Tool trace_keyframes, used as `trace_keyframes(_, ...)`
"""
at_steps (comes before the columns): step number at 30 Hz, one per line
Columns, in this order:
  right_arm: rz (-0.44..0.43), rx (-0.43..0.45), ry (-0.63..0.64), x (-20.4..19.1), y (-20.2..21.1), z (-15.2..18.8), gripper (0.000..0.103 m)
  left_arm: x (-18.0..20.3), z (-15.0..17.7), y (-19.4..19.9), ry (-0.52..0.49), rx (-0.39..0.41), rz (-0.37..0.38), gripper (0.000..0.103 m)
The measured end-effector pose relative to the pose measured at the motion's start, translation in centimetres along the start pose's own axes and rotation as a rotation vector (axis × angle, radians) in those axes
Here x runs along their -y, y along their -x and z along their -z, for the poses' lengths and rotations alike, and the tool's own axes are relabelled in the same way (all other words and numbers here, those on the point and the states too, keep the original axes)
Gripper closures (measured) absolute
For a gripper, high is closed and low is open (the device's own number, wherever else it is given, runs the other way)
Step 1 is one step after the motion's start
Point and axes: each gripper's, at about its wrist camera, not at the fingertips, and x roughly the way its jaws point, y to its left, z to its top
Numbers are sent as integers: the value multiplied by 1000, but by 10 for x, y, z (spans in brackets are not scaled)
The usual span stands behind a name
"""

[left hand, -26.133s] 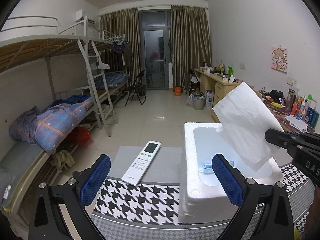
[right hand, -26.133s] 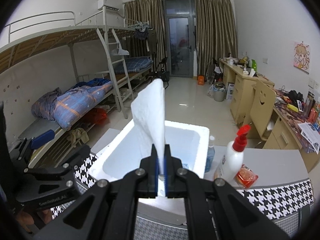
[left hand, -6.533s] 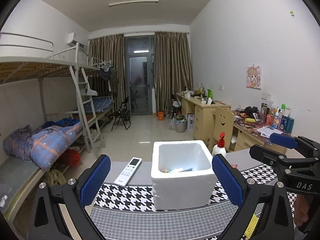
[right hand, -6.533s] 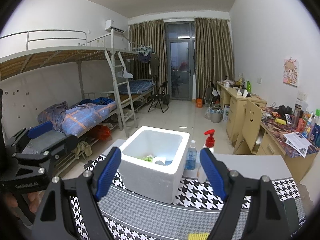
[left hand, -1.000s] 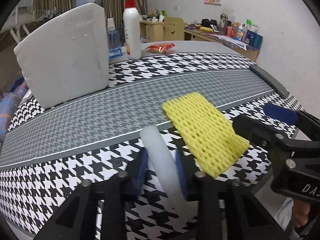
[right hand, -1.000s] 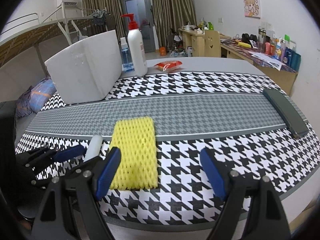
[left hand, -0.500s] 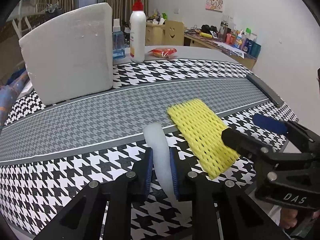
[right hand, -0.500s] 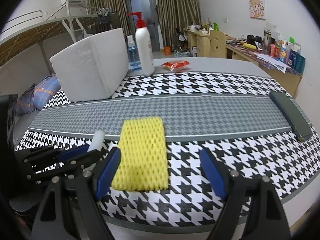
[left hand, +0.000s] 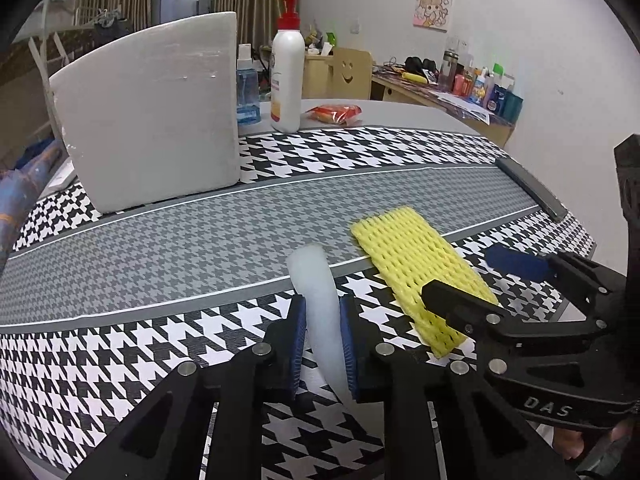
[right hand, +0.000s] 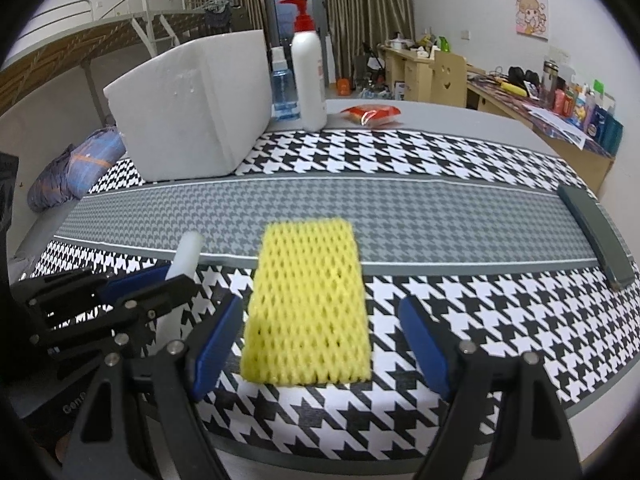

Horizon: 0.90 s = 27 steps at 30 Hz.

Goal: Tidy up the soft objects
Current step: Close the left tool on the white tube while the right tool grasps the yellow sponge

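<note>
A table covered by a black, white and grey houndstooth cloth (right hand: pixel 400 212) fills both views. At its far left stands a white foam box (right hand: pixel 192 108), with a white pump bottle with a red top (right hand: pixel 308 60) and a small blue bottle (right hand: pixel 282 92) just beside it, and a red snack packet (right hand: pixel 370 114) a little farther right. A dark flat bar (right hand: pixel 596 230) lies along the cloth's right edge. Near the front edge lies a yellow foam net sleeve (right hand: pixel 308 304), flat on the cloth, its long axis running from the near edge toward the far side of the table. The right gripper (right hand: pixel 320 338) sits low and level at the near end of the sleeve, its blue-padded jaws wide apart on either side of it without touching. Just left of the sleeve is a white foam tube (left hand: pixel 320 300), its long axis also pointing away toward the far side, with its free end tilted slightly up and left. The left gripper (left hand: pixel 322 344) reaches in low from the near edge, its jaws pressed together on the tube's near half.
</note>
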Motion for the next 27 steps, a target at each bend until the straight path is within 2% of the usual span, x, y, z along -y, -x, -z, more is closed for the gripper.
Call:
trace_keyframes(8,10,-48,20,-6,-9,3,43,-3,-1,2,-1,7,5,84)
trace_keyframes(16,-2,-68,22,-9,-11,4,56,-8,0,6,7,10,10,84)
trace_keyframes(22,-10,-65,27,-13,-6,4,72,-11,0,11,10,21,8,84)
trace_keyframes(25,-19,-55,23,-13,-2,3,89,-12,0,13,7,28,4,84)
trace_keyframes(27,-18,-58,22,-12,-1,1,91,-13,-1,15,8,33,1,84)
